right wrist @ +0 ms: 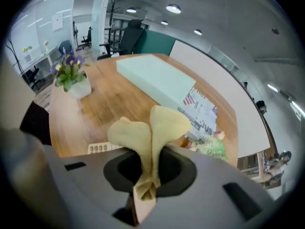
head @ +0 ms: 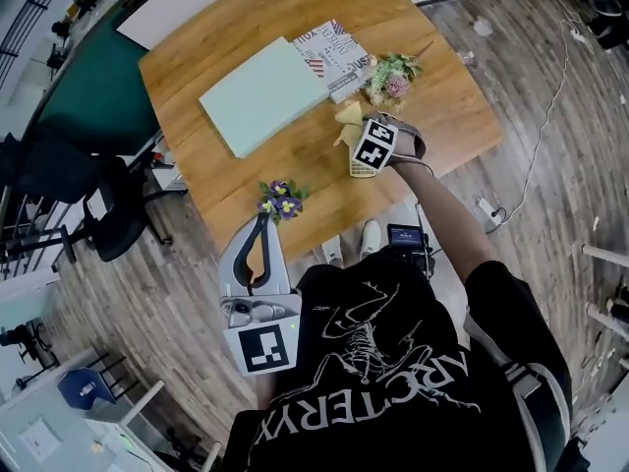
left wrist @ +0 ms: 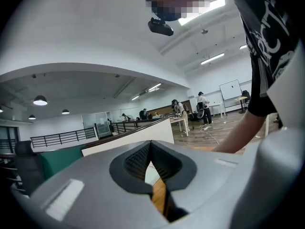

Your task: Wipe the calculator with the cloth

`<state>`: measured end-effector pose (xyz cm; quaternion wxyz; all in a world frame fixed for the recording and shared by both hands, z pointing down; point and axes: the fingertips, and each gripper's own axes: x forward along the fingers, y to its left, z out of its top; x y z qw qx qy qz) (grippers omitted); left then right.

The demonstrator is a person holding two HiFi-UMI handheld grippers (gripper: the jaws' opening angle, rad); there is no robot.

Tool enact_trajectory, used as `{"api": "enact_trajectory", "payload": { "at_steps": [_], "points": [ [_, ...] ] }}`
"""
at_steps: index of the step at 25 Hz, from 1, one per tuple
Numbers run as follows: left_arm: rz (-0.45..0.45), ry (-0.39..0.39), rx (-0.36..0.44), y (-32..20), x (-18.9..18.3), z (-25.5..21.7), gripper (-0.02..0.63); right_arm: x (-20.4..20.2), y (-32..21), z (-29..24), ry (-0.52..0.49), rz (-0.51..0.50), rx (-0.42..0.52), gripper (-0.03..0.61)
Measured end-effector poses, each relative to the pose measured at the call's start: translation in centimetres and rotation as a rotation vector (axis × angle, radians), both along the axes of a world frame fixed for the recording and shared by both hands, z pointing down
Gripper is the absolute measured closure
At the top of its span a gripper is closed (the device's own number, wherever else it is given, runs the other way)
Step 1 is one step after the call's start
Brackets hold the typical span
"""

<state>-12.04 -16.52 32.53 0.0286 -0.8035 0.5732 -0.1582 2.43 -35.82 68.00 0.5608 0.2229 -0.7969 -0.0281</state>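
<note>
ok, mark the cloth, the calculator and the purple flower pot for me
cloth (right wrist: 164,120), right gripper view, on the upper fold standing above the jaws
calculator (right wrist: 98,148), right gripper view, on the visible row of keys
flower pot (right wrist: 79,88), right gripper view, on the white pot under the blooms

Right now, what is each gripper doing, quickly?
Left gripper: closed, nothing between its jaws.
Right gripper: closed on the yellow cloth.
</note>
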Motion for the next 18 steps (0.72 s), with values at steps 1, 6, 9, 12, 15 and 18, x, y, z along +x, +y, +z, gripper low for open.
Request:
{"api": "enact_trajectory", "payload": {
  "at_steps": [1,6,9,12,15,18],
  "points": [
    [-0.018,-0.003,-0.002,0.1,-0.5,0.1,0.604,0.0,-0.2,1.3,0.034,-0.012,-0.012,0.522],
    [-0.081,-0.018,-0.006,0.9,-2.4,0.3,0.603,-0.2,-0.2,4.7,0.145,-0.095,-0.017,0.523],
    [-0.100,-0.017,-0.009,1.4,-2.8,0.4,0.604,-0.4,0.0,5.2,0.178,-0.133,-0.025,0.523],
    [-0.100,-0.021,-0.012,1.7,-2.8,0.6,0.603,-0.5,0.3,5.1,0.169,-0.131,-0.045,0.523],
    [-0.085,-0.014,-0.005,1.5,-2.6,0.6,0.604,-0.7,1.6,5.0,0.165,-0.160,-0.063,0.522],
    [-0.059,-0.005,0.002,1.3,-1.9,0.5,0.603,-1.0,4.0,5.3,0.181,-0.206,-0.075,0.522]
  ]
}}
